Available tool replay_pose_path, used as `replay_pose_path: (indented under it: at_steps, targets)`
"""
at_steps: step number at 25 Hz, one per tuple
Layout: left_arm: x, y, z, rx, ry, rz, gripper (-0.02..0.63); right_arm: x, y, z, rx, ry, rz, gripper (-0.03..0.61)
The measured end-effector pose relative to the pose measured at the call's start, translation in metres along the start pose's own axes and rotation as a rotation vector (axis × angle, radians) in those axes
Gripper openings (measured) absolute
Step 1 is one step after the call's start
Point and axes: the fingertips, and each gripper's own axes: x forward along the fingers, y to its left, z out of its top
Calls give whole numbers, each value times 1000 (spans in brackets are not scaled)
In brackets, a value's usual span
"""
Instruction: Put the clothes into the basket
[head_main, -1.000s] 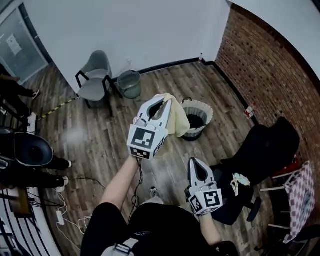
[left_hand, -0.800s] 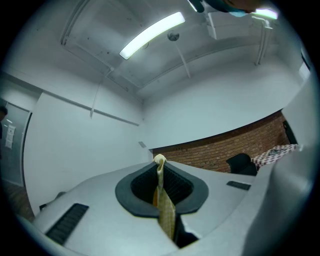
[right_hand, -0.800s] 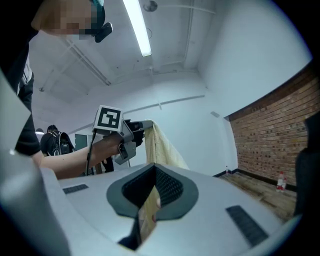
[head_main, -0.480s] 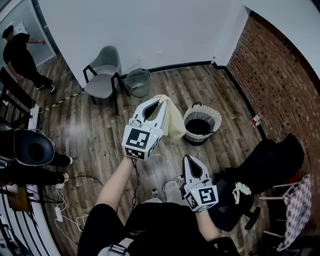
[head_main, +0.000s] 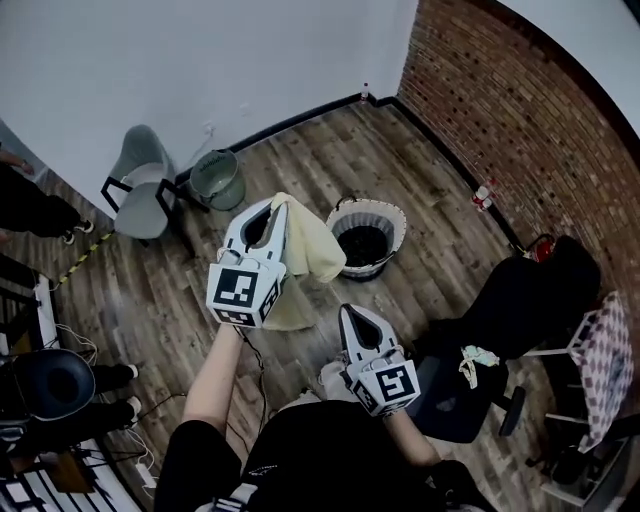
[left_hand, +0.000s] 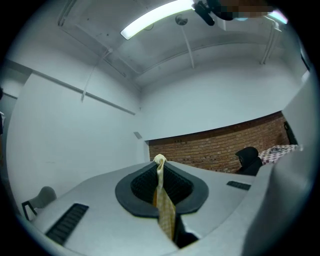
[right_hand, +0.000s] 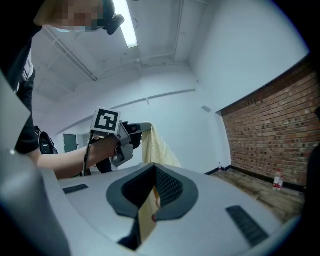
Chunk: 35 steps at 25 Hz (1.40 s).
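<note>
Jaws of left gripper pinch the top edge of the yellow cloth, which hangs in the air over the wood floor. White basket stands on the floor just right of the cloth. Right gripper jaws are pressed together, lower and nearer the person.

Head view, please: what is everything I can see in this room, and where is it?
basket: one, white with dark inside, centre.
cloth: one, pale yellow, hanging beside basket.
bin: one, grey-green, upper left.
chair: one, grey, left of bin.
office chair: one, black, lower right.
rag: one, pale, on office chair.
left gripper: one, white, shut on cloth.
right gripper: one, white, lower centre, jaws together.
</note>
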Motion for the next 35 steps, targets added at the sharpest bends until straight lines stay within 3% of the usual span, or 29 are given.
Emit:
replay_pose_path:
  at_steps: [9,18,26,35]
  targets:
    - [130,-36,-10,-11,-6,-105,23,20,-95,21,11,-1,-112,8]
    - [220,-44,-10,-30,-27,-235,23,29,-140,31,13,-1,-296,8]
    - [308,-66,-88,-50,98,-387,23,40,-169,23,48,24,-517,8]
    - [340,-83,-146,-85,168,-446,23,61,-186,3,86,71,-566,8]
